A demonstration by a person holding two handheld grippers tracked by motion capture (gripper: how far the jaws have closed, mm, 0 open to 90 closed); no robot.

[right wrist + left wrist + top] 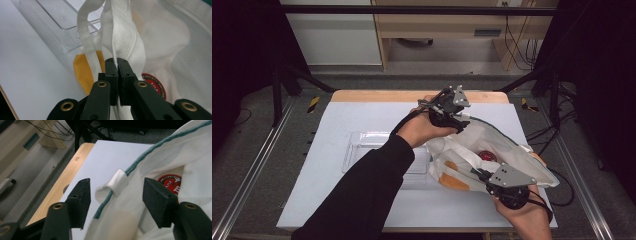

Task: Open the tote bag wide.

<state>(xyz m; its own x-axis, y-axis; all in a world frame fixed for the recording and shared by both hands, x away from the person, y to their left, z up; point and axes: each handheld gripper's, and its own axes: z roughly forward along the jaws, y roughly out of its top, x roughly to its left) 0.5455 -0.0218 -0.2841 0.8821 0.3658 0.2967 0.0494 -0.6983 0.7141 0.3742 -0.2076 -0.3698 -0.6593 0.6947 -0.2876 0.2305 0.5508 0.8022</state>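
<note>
Seen from the high view: a white cloth bag (492,150) lying on the right half of the white table (337,200), mouth pulled wide. Held at two spots, one by each hand. Beside it on the left, touching or nearly so, a clear plastic tray (362,145).

Left gripper (452,120) up at the far rim of the bag. Right gripper (479,175) down at the near rim.

Shown more closely in the left gripper view: jaws of the left gripper (116,195) spread wide apart, nothing pinched. Between them, a green-edged hem (135,165) and a small white loop (117,181) sewn over it. Also a round red lid (172,182) deep inside the bag.

Shown in the right gripper view: right gripper (117,62) clamped tight on a thick white seam (125,37) of the bag. Next to it, a white strap (86,40) hanging loose. Under the strap, a yellow patch (83,67). Seen here too, the red lid (153,83), partly hidden behind the jaw.
</note>
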